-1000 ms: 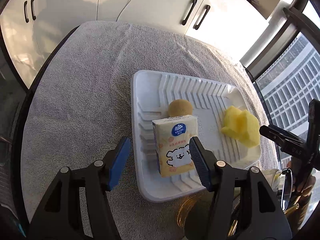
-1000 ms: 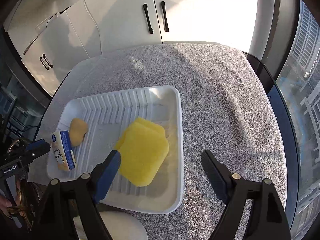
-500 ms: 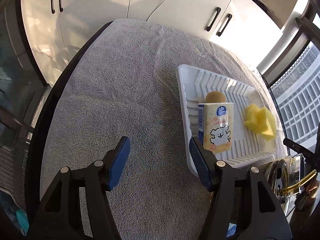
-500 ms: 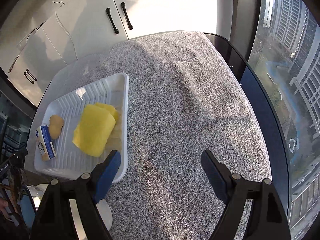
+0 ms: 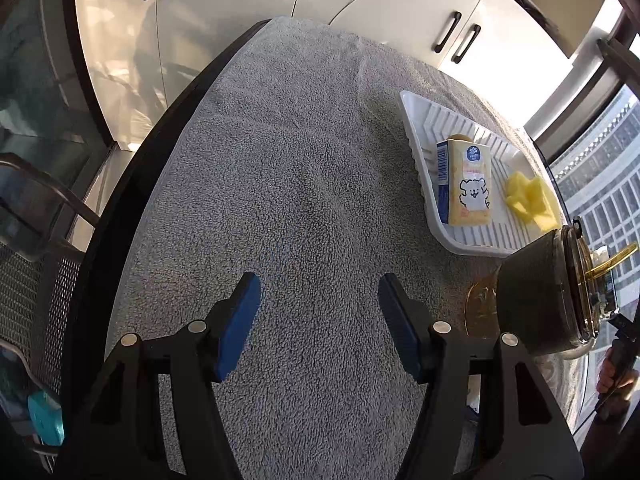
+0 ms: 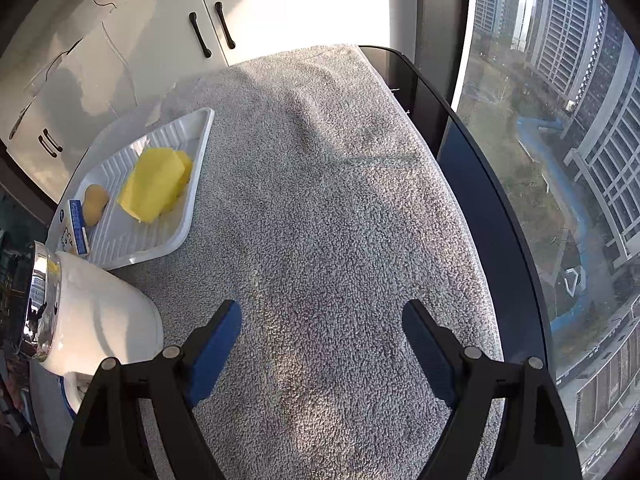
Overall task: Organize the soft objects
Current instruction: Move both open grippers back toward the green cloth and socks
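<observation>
Towelling, a grey looped cloth (image 5: 288, 200) over the round table, now fills both views. Since a second ago the ribbed white plastic tray (image 6: 140, 240) has slid to the left edge of the right view. It carries the yellow sponge (image 6: 154, 184), cartoon-printed tissue pack (image 5: 468, 184) and tan oval sponge (image 6: 94, 204). Left gripper (image 5: 318, 322) and right gripper (image 6: 322, 346) both gape empty, suggesting sorting is done.

No readable text; tissue pack (image 5: 466, 184) logo too small.
</observation>
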Demonstrator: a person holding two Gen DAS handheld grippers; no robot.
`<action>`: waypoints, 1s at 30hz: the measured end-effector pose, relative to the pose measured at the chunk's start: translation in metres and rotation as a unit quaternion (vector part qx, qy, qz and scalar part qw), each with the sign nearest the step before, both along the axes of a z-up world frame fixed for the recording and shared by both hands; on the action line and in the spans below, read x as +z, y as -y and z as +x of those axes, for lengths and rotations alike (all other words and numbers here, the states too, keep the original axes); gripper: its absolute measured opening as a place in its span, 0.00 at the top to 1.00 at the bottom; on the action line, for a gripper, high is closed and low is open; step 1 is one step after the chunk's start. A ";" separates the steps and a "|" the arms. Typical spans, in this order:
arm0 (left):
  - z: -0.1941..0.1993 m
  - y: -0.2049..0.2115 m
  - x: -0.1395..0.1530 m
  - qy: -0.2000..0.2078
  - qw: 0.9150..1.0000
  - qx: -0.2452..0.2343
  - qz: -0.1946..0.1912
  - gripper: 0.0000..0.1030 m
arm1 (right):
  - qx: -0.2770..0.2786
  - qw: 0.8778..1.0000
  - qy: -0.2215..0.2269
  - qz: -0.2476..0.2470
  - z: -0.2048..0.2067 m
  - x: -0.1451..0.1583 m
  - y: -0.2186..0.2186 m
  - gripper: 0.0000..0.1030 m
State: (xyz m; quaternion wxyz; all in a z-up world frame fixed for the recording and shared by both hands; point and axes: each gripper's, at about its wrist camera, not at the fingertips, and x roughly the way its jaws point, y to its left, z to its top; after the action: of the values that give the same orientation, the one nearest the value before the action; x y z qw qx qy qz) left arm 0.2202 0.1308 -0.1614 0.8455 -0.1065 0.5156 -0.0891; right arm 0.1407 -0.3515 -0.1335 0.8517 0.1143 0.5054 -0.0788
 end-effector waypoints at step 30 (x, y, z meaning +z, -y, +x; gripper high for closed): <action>-0.190 0.066 0.006 -0.017 0.984 -0.176 -0.024 0.42 | 0.144 0.989 -0.023 -0.025 -0.153 -0.025 -0.129 0.18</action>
State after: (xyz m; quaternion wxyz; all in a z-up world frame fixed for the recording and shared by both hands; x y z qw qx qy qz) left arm 0.0302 0.0651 -0.1555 0.8050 -0.0357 0.5380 -0.2475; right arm -0.0119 -0.2227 -0.1588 0.8448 0.0169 0.5340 0.0290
